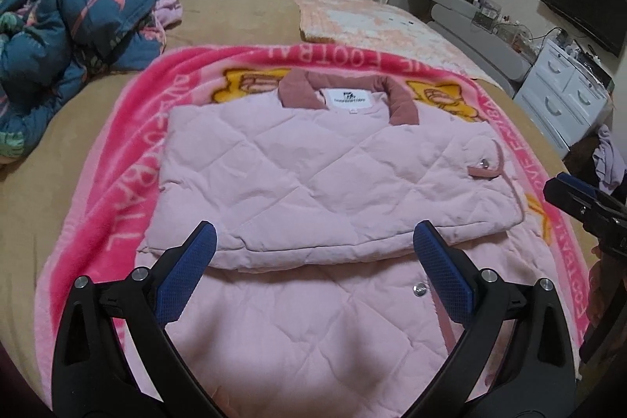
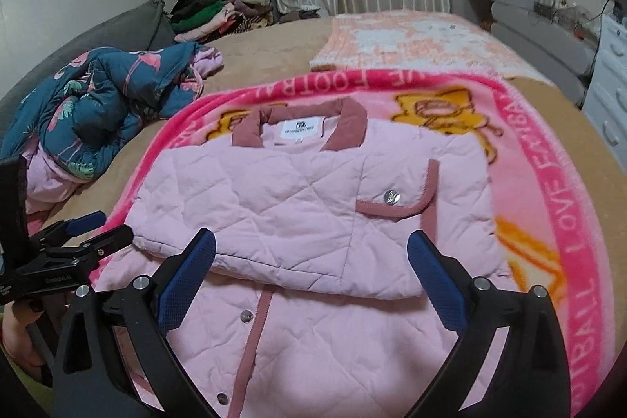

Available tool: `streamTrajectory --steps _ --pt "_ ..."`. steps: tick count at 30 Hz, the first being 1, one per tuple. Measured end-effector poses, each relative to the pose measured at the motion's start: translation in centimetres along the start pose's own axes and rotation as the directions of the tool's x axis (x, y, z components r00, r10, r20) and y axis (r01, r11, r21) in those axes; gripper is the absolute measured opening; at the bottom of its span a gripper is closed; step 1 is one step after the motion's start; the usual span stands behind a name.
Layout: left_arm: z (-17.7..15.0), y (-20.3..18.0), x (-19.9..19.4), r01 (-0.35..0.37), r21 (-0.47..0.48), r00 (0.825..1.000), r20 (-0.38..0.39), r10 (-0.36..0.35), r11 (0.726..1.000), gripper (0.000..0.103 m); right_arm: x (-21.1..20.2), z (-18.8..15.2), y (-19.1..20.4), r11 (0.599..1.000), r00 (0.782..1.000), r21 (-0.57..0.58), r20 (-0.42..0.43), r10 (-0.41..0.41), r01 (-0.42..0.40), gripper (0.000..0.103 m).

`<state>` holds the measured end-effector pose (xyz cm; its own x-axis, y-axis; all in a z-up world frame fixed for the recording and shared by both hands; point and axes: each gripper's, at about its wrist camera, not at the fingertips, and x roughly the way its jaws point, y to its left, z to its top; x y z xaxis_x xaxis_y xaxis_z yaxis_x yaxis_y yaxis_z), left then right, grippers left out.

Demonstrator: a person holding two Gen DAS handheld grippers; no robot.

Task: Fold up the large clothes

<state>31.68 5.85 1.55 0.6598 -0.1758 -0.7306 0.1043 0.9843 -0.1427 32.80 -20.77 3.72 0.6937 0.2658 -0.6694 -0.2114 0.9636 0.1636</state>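
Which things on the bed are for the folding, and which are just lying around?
For the folding:
- pink quilted jacket, sleeves folded in
- left gripper, open
- right gripper, open

Just lying about:
- pink football blanket under the jacket
- blue flamingo quilt
- clothes pile
- peach blanket

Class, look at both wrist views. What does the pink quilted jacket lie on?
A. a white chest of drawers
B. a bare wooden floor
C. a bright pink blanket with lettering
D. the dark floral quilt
C: the pink quilted jacket rests flat on the bright pink blanket, whose lettered border frames it.
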Motion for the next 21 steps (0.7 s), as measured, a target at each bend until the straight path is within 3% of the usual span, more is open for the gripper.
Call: streamTrajectory --steps 21 --pt "-1.3 -2.5 -9.7 0.000 0.042 0.993 0.120 -0.005 0.999 0.094 -10.4 -0.5 2.2 0.999 0.988 -0.033 0.149 0.039 -0.034 0.099"
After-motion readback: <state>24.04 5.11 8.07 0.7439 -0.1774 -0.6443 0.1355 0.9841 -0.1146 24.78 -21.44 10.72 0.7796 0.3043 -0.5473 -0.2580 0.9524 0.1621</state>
